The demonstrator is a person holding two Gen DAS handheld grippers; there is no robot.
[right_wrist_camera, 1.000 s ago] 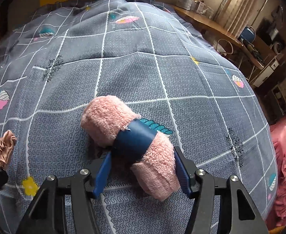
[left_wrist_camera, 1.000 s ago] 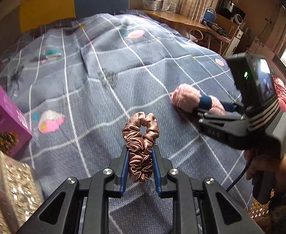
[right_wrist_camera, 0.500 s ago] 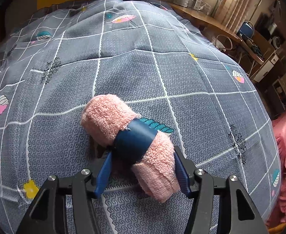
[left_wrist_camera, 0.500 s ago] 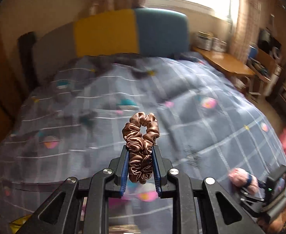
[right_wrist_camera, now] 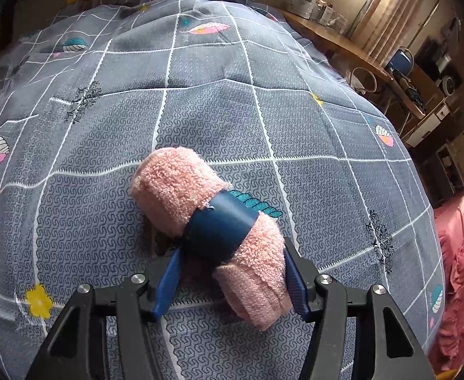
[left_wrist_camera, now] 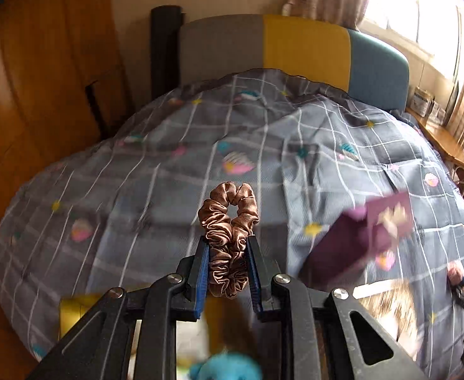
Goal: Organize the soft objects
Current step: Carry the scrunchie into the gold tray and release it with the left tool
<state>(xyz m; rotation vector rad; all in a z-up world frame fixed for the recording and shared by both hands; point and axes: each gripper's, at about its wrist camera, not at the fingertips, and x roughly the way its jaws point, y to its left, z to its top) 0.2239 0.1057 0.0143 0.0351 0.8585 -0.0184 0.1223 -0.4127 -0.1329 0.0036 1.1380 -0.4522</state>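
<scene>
The left tongs [left_wrist_camera: 227, 255] are being squeezed tight on a shiny brown scrunchie [left_wrist_camera: 228, 237], which is being held up in the air above the bed [left_wrist_camera: 168, 174]. A purple box [left_wrist_camera: 358, 237] is being seen just to the right of the scrunchie, blurry, and something fluffy and blue [left_wrist_camera: 228, 372] is being shown at the bottom edge. The right tongs [right_wrist_camera: 230, 272] are being held partly apart around a rolled pink towel [right_wrist_camera: 206, 221] with a dark blue band [right_wrist_camera: 221, 231] around its middle. The towel is lying on the grey checked bedcover [right_wrist_camera: 200, 110], and it is being touched by both blue pads near its lower end. A wooden desk [right_wrist_camera: 342, 44] is being seen beside the bed.
</scene>
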